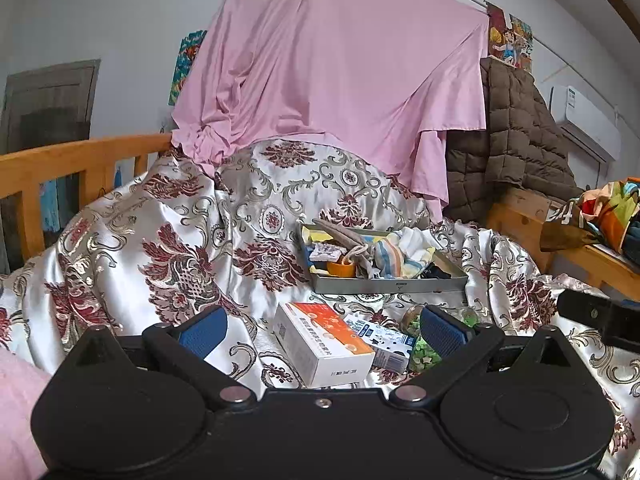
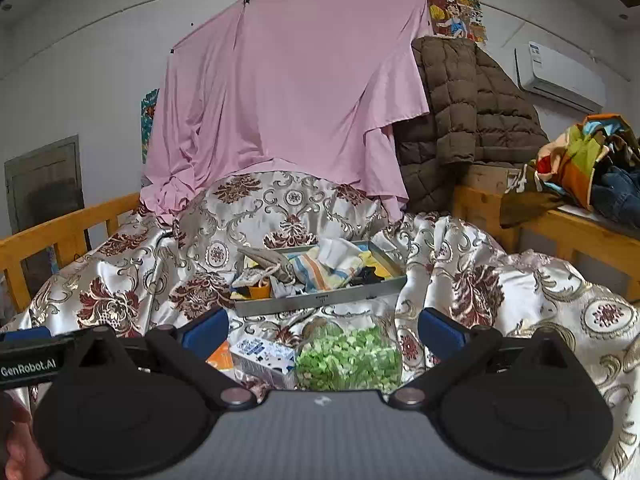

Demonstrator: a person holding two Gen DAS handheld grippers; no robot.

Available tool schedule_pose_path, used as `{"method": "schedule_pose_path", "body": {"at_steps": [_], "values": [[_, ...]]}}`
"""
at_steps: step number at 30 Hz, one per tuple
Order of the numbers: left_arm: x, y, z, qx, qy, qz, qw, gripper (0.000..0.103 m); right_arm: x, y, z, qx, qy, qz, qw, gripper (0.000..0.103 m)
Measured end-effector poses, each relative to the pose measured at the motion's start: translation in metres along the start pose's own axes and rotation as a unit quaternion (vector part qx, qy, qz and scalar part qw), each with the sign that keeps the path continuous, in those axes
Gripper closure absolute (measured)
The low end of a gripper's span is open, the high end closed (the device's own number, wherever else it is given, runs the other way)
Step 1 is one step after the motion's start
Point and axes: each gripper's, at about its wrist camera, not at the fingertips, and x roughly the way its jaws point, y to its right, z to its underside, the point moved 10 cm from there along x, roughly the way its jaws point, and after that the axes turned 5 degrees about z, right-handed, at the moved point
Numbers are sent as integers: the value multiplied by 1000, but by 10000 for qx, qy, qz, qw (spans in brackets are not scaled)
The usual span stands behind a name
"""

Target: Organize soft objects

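A grey metal tray (image 1: 396, 285) (image 2: 320, 300) rests on the patterned bedspread, filled with soft items: a striped cloth (image 1: 394, 258) (image 2: 324, 270), a grey-brown fabric piece (image 1: 340, 236) (image 2: 264, 258), and an orange cup (image 1: 341, 269) (image 2: 259, 291). In front of the tray lie a white and orange box (image 1: 324, 344), a small white and blue carton (image 1: 380, 338) (image 2: 266, 354) and a clear jar of green bits (image 2: 348, 356) (image 1: 426, 350). My left gripper (image 1: 322, 330) hangs open above the box. My right gripper (image 2: 323, 330) is open above the jar. Neither holds anything.
A silky floral bedspread (image 1: 160, 248) (image 2: 500, 280) covers the bed. A pink sheet (image 1: 328, 80) (image 2: 280, 88) hangs behind, a brown quilted coat (image 1: 520, 140) (image 2: 464, 108) to its right. Wooden rails (image 1: 60, 168) (image 2: 60, 236) stand left; colourful clothes (image 2: 588, 160) lie on a wooden ledge at right.
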Motion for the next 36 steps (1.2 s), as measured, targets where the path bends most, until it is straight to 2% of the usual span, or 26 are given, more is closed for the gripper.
{"method": "schedule_pose_path", "body": {"at_steps": [12, 18, 30, 36], "values": [[-16, 9, 10, 229, -16, -28, 9997, 1, -14, 3, 18, -9, -117, 176, 9998, 0], [-15, 11, 21, 329, -201, -34, 9993, 1, -7, 11, 30, 136, -344, 360, 9987, 0], [-17, 7, 25, 341, -256, -239, 9988, 1, -5, 10, 40, -40, -487, 477, 9977, 0], [-14, 8, 31, 515, -448, -406, 9968, 1, -1, 9, 47, -41, -640, 491, 9967, 0]]}}
